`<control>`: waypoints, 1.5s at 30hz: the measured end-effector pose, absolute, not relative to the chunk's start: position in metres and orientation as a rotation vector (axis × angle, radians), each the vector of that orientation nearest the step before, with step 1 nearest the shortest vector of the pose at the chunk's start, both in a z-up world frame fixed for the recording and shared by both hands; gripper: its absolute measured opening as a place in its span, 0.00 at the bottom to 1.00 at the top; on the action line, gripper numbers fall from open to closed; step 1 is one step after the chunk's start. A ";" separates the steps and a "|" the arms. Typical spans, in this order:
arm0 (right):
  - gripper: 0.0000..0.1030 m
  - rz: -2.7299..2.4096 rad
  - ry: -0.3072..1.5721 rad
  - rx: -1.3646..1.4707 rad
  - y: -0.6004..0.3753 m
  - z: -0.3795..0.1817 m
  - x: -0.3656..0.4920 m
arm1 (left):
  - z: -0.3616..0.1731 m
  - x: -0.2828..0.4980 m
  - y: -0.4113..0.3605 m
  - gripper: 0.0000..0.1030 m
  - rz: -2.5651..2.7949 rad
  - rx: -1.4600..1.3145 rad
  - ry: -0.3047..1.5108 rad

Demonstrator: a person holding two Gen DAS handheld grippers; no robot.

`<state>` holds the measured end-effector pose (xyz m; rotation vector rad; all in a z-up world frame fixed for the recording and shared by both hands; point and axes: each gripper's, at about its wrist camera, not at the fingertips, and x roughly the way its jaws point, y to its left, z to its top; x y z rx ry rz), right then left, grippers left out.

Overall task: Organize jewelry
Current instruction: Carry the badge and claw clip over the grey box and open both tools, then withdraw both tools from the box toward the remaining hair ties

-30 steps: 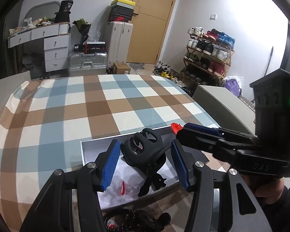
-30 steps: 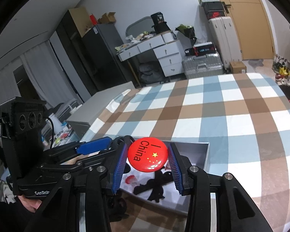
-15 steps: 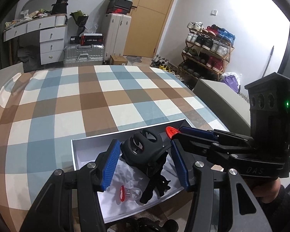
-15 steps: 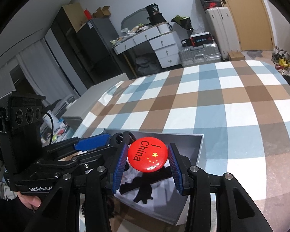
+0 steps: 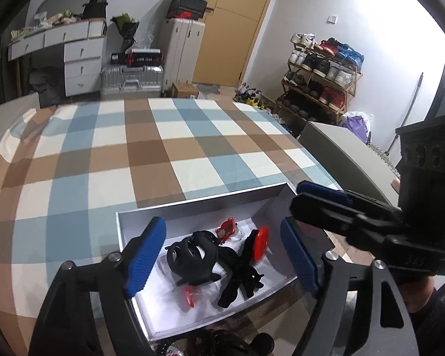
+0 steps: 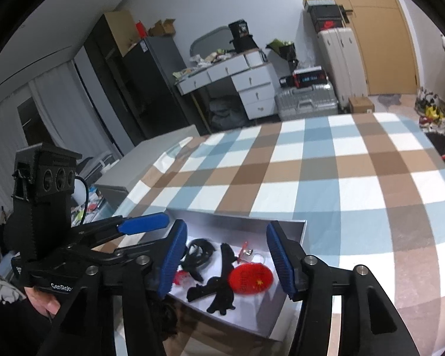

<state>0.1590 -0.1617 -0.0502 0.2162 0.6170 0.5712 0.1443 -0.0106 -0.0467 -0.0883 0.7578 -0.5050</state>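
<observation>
A grey box (image 5: 192, 207) with a white floor lies on the checked cloth. In it lie a black claw clip (image 5: 192, 256), a black bow clip (image 5: 241, 276), a red round badge (image 5: 259, 244) and small red pieces (image 5: 227, 228). My left gripper (image 5: 222, 258) is open and empty just above the claw clip. My right gripper (image 6: 225, 258) is open and empty above the box (image 6: 299, 231), over the red badge (image 6: 250, 277), the bow clip (image 6: 219, 287) and the claw clip (image 6: 197, 255).
The checked cloth (image 5: 163, 154) covers the table beyond the box. A dark beaded item (image 5: 222, 341) lies at the box's near edge. Drawers, suitcases and a shoe rack (image 5: 320, 83) stand far behind.
Both grippers have opened. The left one let go of the black claw clip and the right one let go of the red badge; both now lie in the box.
</observation>
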 end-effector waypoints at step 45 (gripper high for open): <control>0.99 0.543 0.623 0.321 -0.174 -0.068 0.068 | -0.088 0.051 0.032 0.82 -0.439 -0.199 0.834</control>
